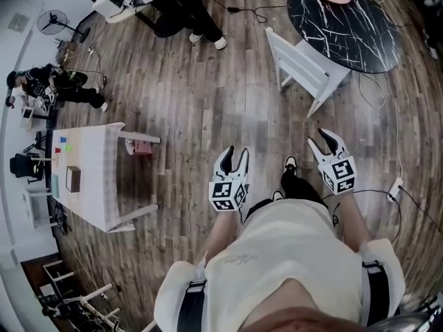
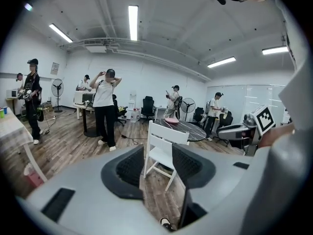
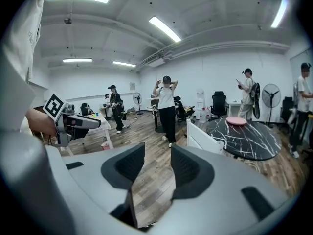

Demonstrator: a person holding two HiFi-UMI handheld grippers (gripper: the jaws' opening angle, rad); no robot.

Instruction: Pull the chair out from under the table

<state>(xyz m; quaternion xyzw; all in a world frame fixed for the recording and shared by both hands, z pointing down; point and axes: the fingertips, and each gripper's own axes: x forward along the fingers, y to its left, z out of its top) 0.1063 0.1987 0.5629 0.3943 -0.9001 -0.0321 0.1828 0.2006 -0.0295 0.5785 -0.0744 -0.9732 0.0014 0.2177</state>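
Head view, grippers: the left gripper [image 1: 235, 152] and right gripper [image 1: 319, 140] are held out ahead, both spread wide with nothing between their jaws.
Floor: bare wood [image 1: 208, 109] separates them from the chair, which is well apart.
Chair: the white chair [image 1: 304, 68] has its back this way and its seat front tucked at the table [image 1: 360, 37] rim.
Progress: apparently nothing is done yet. The approach, the grip on the backrest and the pull all remain.

chair [image 1: 304, 68]: white, upright | seat partly under table [image 1: 360, 33]: round, black marble
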